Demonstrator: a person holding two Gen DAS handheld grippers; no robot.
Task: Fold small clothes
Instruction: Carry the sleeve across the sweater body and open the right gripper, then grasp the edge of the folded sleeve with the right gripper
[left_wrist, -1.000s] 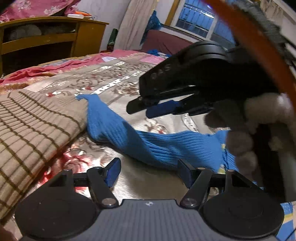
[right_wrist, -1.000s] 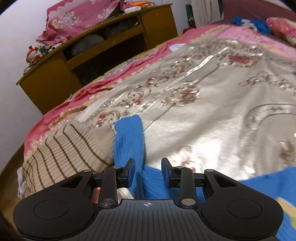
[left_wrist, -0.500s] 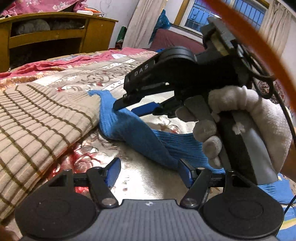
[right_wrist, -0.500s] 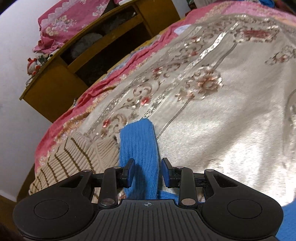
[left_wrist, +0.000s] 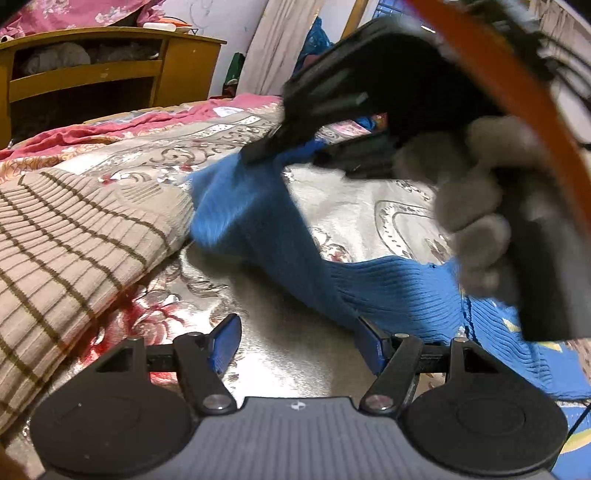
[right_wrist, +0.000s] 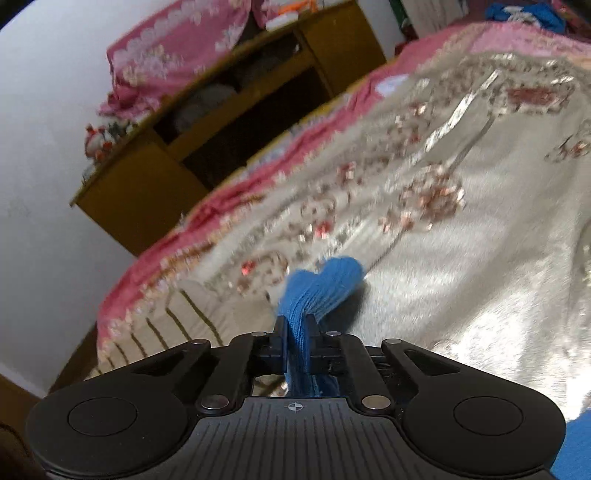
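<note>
A blue ribbed knit sweater (left_wrist: 391, 291) lies on a bed covered by a shiny silver floral bedspread (left_wrist: 351, 218). The right gripper (right_wrist: 297, 334) is clamped tight on the blue sleeve (right_wrist: 317, 288), with bunched cuff fabric poking out past its fingertips and lifted off the bedspread. From the left wrist view, that same gripper sits ahead and above, held by a hand in a pale fuzzy glove (left_wrist: 469, 206), the sleeve hanging from it in a blurred fold. The left gripper (left_wrist: 295, 345) is spread wide with nothing between its blue pads (left_wrist: 225, 341), low over the bedspread; the sweater's body lies just beyond its right fingertip. A tan striped knit garment (left_wrist: 70, 251) lies left of both grippers. A yellow wooden shelf unit (left_wrist: 92, 77) stands far ahead
</note>
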